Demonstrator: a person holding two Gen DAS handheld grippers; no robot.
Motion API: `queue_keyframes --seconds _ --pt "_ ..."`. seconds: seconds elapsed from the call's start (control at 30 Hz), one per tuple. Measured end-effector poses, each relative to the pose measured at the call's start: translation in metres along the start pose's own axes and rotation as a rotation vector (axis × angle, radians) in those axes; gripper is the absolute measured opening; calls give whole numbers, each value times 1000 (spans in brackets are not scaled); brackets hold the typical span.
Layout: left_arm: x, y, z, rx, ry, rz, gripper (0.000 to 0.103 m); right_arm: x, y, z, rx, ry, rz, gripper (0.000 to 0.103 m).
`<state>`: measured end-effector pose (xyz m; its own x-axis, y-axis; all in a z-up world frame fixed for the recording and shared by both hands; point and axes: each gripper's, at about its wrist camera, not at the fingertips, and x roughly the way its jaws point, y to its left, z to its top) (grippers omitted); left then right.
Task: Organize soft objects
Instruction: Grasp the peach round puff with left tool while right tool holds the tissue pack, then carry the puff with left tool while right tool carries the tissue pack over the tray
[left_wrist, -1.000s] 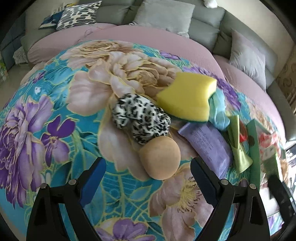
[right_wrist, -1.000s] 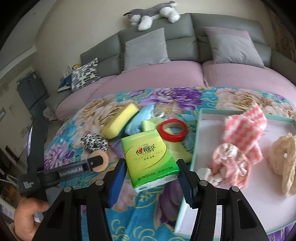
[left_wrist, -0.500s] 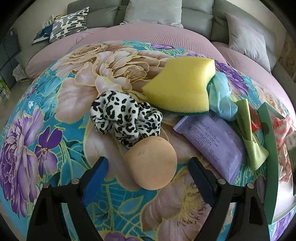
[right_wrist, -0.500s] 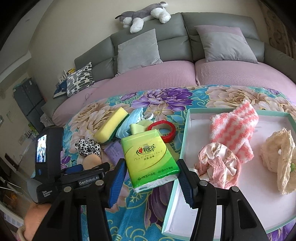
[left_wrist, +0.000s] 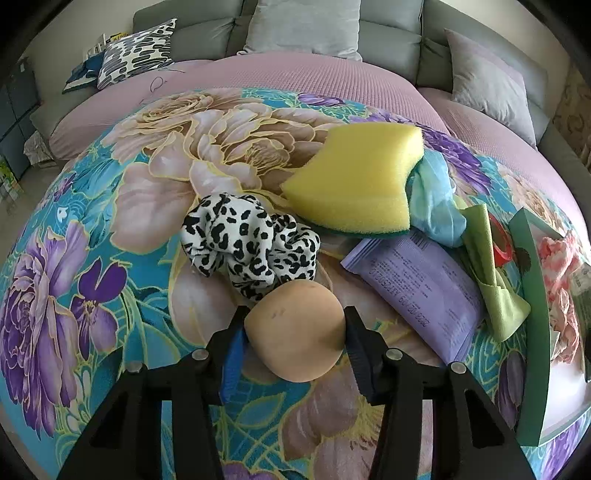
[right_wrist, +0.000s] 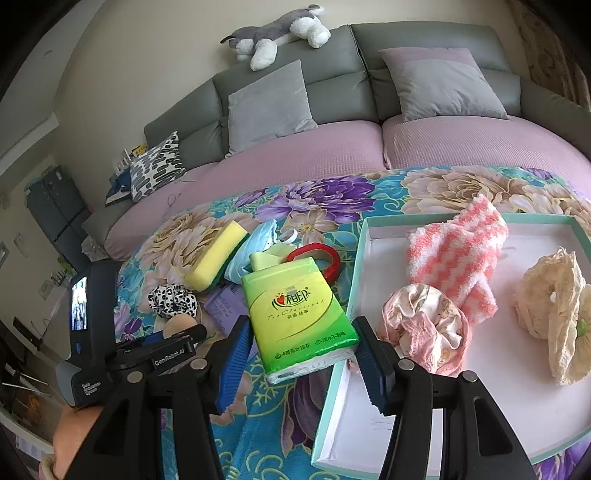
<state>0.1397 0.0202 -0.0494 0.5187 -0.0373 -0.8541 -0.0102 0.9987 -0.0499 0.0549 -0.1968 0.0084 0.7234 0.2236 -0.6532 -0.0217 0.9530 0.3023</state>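
left gripper (left_wrist: 295, 338): jaws just closing in, pads now squeezing the tan puff (left_wrist: 297, 330), near the spotted scrunchie (left_wrist: 251, 245)
right gripper (right_wrist: 303, 354): clamped on green tissue pack (right_wrist: 297, 314), left of tray (right_wrist: 354, 258)

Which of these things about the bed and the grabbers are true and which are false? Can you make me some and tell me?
1. The left gripper has a tan puff between its jaws. True; the jaws have just been closing on it.
2. The right gripper holds a red ring. False: it holds a green tissue pack; the ring lies on the blanket.
3. The pink striped sock is in the tray. True.
4. The yellow sponge is in the tray. False: it lies on the blanket, beside the spotted scrunchie.
5. A plush dog lies on top of the sofa back. True.
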Motion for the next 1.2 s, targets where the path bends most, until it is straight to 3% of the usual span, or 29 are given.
queue_keyframes --seconds 0.47,0.73,0.93,1.2 --pt "-18 -2 2 -14 -46 -21 50 -7 -4 2 14 -22 12 58" --pt "-53 -12 7 -6 -149 -33 50 -20 -11 5 30 -55 9 58" --pt "-73 -57 4 90 -201 -121 51 -40 -35 7 70 -92 -40 58" --pt "-93 -137 -11 286 -226 -283 51 -75 -97 3 188 -125 -194 58"
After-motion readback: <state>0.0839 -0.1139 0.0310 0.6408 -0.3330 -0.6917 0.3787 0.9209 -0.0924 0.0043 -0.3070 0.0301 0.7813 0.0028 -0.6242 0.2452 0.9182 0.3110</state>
